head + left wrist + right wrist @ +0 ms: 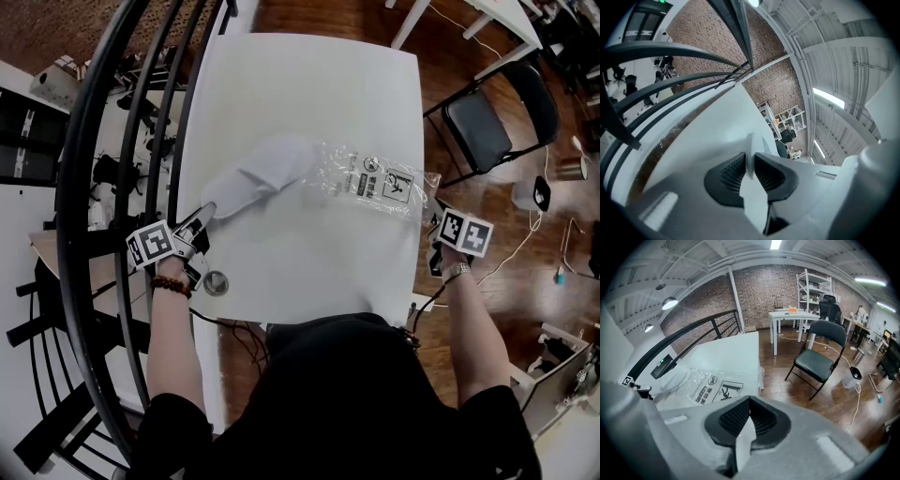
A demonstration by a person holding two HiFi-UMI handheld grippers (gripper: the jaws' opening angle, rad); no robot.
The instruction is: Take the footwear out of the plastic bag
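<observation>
1. The left claw [202, 220] [750, 164] is sitting at the table's [309, 75] 9 o'clock edge in the head view. It is grasping the near end of the white slipper [267, 173] [751, 143], with the pads pressing on a thin white edge between them.
2. The slipper is lying on the table and slanting from the left claw toward 1 o'clock. Most of its length is showing bare. Its far end is meeting the left end of the bag [375, 178] [710, 383], and I cannot tell whether that tip is sitting inside the bag.
3. The clear bag, with black print on it, is lying crinkled on the table at the slipper's 3 o'clock. It is stretching toward the table's right edge.
4. The right claw [437, 223] [750, 401] is hovering at the table's 3 o'clock edge, just beside the bag's right end. It is clenched, its jaws meeting. I cannot tell whether it is pinching any of the bag's film.
5. A black folding chair [487, 122] [820, 357] is standing on the wooden floor at 2 o'clock of the table.
6. A dark curved railing [122, 141] is running along the table's 9 o'clock side.
</observation>
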